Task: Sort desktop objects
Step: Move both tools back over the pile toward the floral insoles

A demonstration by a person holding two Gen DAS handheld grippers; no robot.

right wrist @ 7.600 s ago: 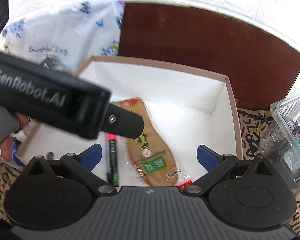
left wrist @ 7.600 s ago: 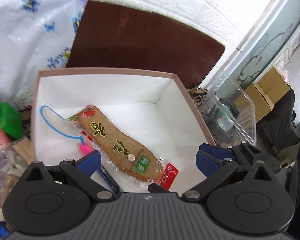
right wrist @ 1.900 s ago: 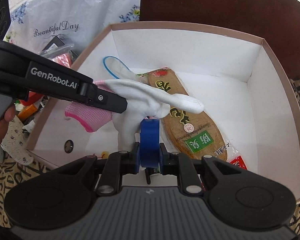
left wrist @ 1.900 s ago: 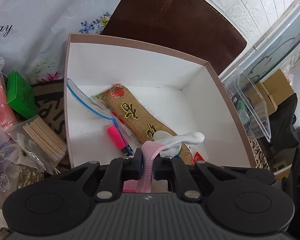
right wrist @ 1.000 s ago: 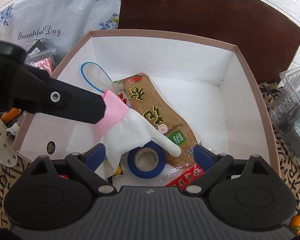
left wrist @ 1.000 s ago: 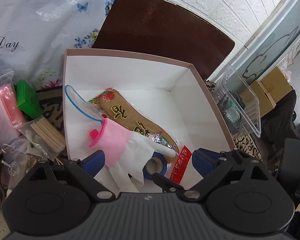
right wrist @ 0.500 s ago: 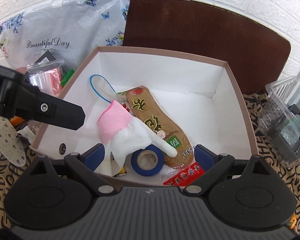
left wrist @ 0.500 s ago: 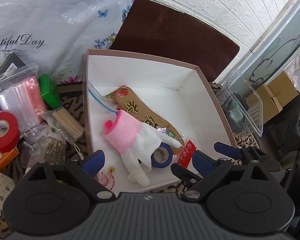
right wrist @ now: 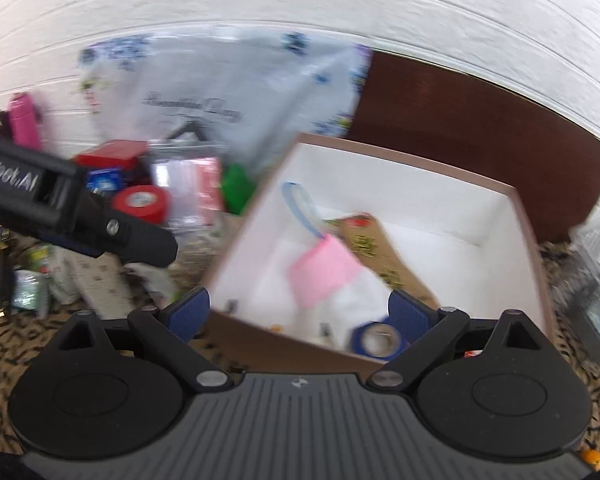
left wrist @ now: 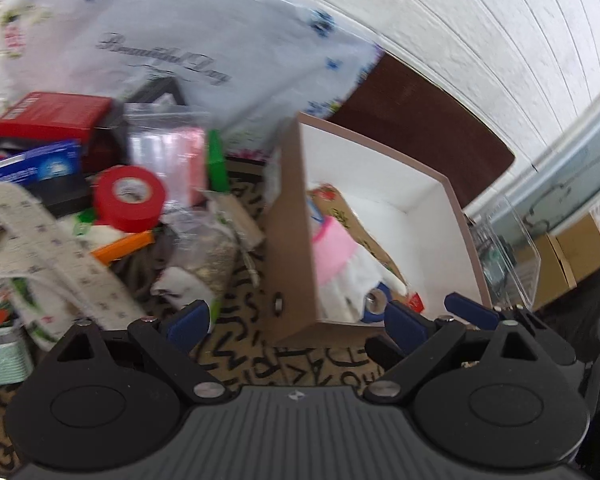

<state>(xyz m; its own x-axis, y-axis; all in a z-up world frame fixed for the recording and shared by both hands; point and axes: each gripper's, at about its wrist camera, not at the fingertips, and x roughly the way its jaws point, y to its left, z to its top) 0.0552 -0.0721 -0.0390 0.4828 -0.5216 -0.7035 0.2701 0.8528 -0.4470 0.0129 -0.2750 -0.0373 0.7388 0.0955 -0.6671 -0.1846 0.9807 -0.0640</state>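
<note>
Red tape roll (left wrist: pixel 129 198), at 10 o'clock: light, stiff; best pinched across its rim. Both hand-held grippers, left (left wrist: pixel 296 320) & right (right wrist: pixel 300 312), are held apart, empty.

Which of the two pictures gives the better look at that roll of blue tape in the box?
The right wrist view. There the blue tape lies flat in the box, its ring and pale core showing, though blurred. In the left wrist view the tape is only a sliver behind the gripper finger and box wall.
</note>
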